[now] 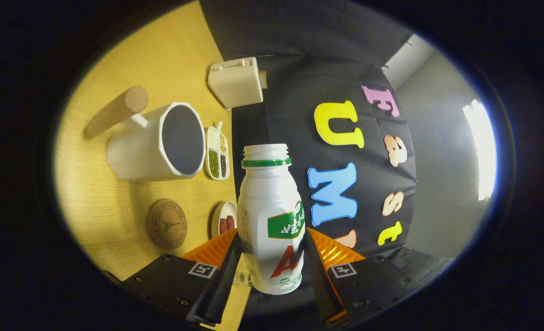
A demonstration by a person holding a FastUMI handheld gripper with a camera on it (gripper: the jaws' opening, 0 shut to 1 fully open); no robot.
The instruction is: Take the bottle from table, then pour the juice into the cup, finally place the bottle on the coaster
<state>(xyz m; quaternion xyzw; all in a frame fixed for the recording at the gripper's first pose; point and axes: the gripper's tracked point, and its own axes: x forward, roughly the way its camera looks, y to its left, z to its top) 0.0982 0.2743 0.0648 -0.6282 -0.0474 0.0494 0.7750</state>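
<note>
I have the claw (272,271) clamped on the open bottle (272,216), tipped sideways toward the cup (155,142) to pour.

The bottle (272,220) is white with a green neck ring, a green label band and a red letter on its body. At ten o'clock from it, the cup (155,142) is white outside and dark inside, with a pale wooden handle. The coaster (167,224), at nine o'clock, is brown with a stamped tower motif. The table (161,59) is yellow wood-grain. A cream box (236,82) lies at twelve o'clock.
</note>
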